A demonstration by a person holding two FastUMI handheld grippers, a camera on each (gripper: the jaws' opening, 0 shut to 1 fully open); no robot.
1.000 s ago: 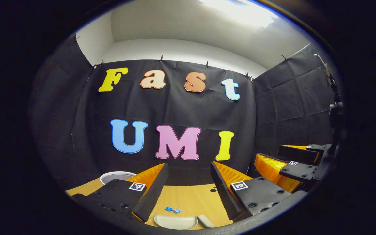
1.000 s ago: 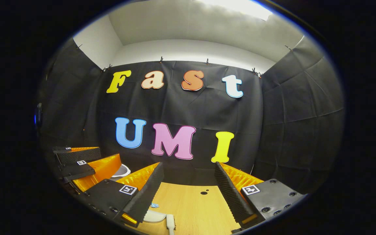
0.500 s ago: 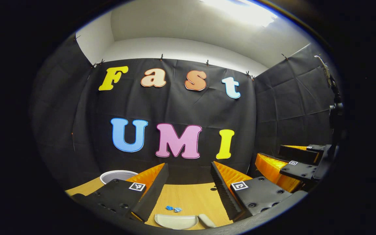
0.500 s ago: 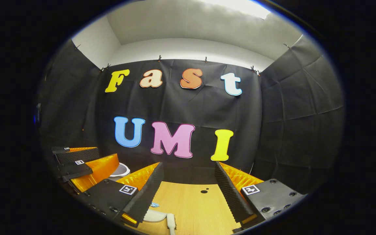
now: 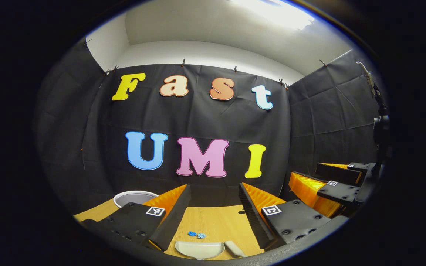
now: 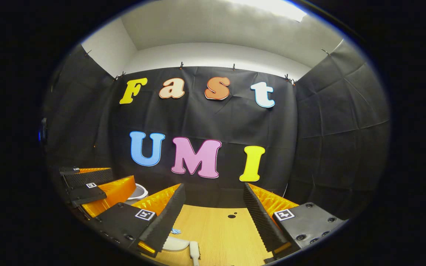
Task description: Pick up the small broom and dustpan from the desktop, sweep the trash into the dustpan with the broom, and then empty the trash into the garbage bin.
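Here we hold both claws spread wide and empty above the surface (image 5: 213,225), left claw (image 5: 213,214), right claw (image 6: 213,214), dustpan (image 5: 199,249) at 6 o'clock, blue trash (image 5: 196,234) just beyond it, bin (image 5: 133,198) at 8 o'clock.

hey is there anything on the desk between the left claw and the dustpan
Nothing visible. The left claw is open above bare desk, and the dustpan lies just ahead between its fingers. The blue trash sits beyond the dustpan, not in the way.
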